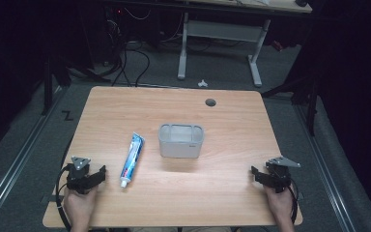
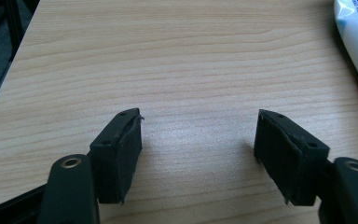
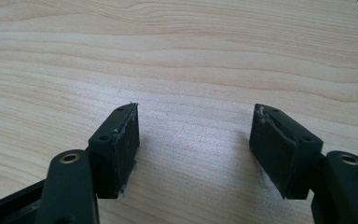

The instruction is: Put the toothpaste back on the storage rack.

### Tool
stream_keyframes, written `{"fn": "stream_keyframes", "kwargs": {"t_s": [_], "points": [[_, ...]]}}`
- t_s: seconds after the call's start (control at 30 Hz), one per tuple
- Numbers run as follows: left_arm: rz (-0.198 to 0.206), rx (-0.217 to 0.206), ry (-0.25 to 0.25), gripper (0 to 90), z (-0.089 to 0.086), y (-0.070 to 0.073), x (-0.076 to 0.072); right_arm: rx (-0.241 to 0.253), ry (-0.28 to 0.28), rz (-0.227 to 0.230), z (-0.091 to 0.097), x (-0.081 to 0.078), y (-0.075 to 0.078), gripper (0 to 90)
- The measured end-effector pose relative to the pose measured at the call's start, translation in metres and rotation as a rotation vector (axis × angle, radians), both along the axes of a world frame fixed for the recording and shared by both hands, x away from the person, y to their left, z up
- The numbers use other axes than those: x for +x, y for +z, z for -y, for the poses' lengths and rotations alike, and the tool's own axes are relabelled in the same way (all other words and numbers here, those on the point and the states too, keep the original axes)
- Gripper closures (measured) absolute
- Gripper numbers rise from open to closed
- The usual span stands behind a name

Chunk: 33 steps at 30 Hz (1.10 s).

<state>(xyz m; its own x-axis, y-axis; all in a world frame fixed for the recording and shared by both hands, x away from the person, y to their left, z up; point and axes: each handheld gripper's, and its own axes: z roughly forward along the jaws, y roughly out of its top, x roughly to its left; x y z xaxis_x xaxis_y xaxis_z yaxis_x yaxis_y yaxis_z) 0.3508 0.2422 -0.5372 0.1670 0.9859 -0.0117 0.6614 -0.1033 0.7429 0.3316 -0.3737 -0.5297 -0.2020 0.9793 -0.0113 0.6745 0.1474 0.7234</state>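
Just right of the released left gripper lies the tube, long axis pointing away, far from the equally released right gripper.

Lab or test room. Dark surround, grey carpet floor. Light wood table with cable hole. Loose black cables trail past a second desk's white legs. Floor rails flank the table.
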Motion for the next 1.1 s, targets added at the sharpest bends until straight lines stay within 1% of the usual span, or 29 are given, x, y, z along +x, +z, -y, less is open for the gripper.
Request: {"fn": "stream_keyframes", "kwargs": {"t_s": [0.3, 0.33, 0.4, 0.6, 0.67, 0.97, 1.1], "points": [[0.000, -0.009, -0.008, 31.0, 0.0000, -0.0003, 0.0005, -0.002, 0.009, 0.003, -0.0001, -0.0012, -0.0001, 33.3], [-0.002, -0.008, -0.015, 28.7, 0.0001, -0.0003, 0.0008, -0.003, 0.010, 0.003, 0.0000, -0.0012, -0.0001, 33.3], [-0.004, -0.008, -0.022, 27.4, 0.0002, -0.0004, 0.0011, -0.002, 0.010, 0.002, -0.0003, -0.0014, 0.0000, 33.3], [-0.006, -0.008, -0.027, 26.9, 0.0002, -0.0003, 0.0012, -0.002, 0.010, 0.001, -0.0003, -0.0016, 0.0000, 33.3], [-0.007, -0.006, -0.033, 25.6, 0.0005, -0.0004, 0.0013, -0.003, 0.012, 0.002, -0.0002, -0.0017, 0.0000, 33.3], [-0.008, -0.006, -0.057, 24.7, 0.0002, -0.0005, 0.0020, -0.004, 0.015, 0.002, -0.0002, -0.0019, -0.0001, 33.1], [-0.007, -0.005, -0.055, 24.7, 0.0006, -0.0004, 0.0020, -0.001, 0.013, 0.001, -0.0005, -0.0022, 0.0000, 32.8]]}}
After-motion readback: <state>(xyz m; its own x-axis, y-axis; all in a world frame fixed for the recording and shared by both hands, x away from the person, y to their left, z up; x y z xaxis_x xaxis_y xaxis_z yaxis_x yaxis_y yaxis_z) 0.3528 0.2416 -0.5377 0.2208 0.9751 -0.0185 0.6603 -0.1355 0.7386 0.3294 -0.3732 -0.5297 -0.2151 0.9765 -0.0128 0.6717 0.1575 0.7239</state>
